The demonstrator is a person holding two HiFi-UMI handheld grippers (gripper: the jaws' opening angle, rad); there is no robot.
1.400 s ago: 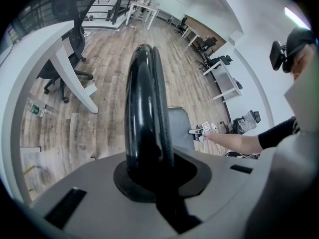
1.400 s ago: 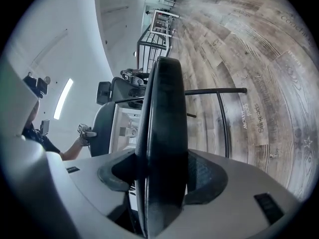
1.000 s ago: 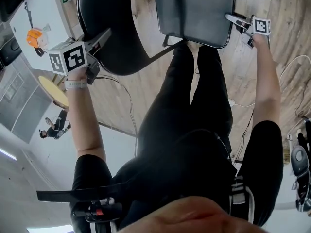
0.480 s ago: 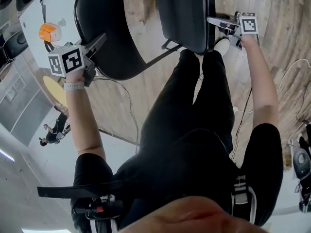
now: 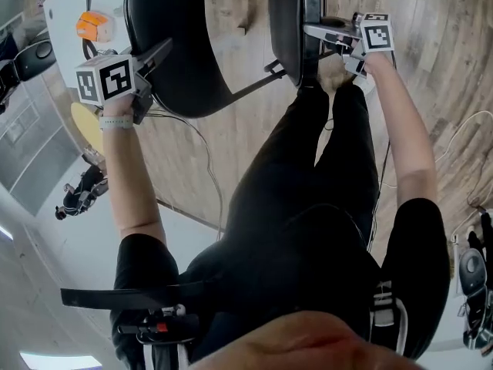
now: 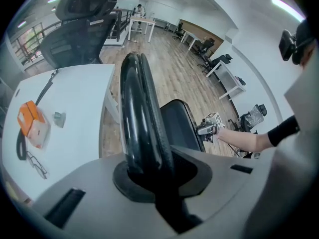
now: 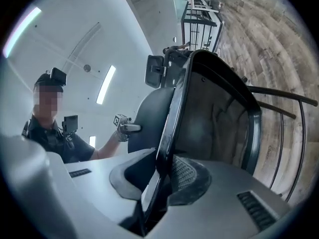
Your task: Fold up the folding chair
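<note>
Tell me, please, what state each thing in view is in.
seat, tipped up on edge, chair partly folded.
backrest, upright, gripped at its rim.
left gripper, shut on the backrest rim.
right gripper, jaws closing, with the seat edge between them.

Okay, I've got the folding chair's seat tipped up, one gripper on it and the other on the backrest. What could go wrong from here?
1. The right gripper jaws are closing on only the thin edge of the seat; it might slip out and drop open.
2. The left gripper pinches the rounded, glossy rim of the backrest, so the chair could twist in that grip.
3. A cable lies on the floor beside the chair; the frame might snag it.
</note>
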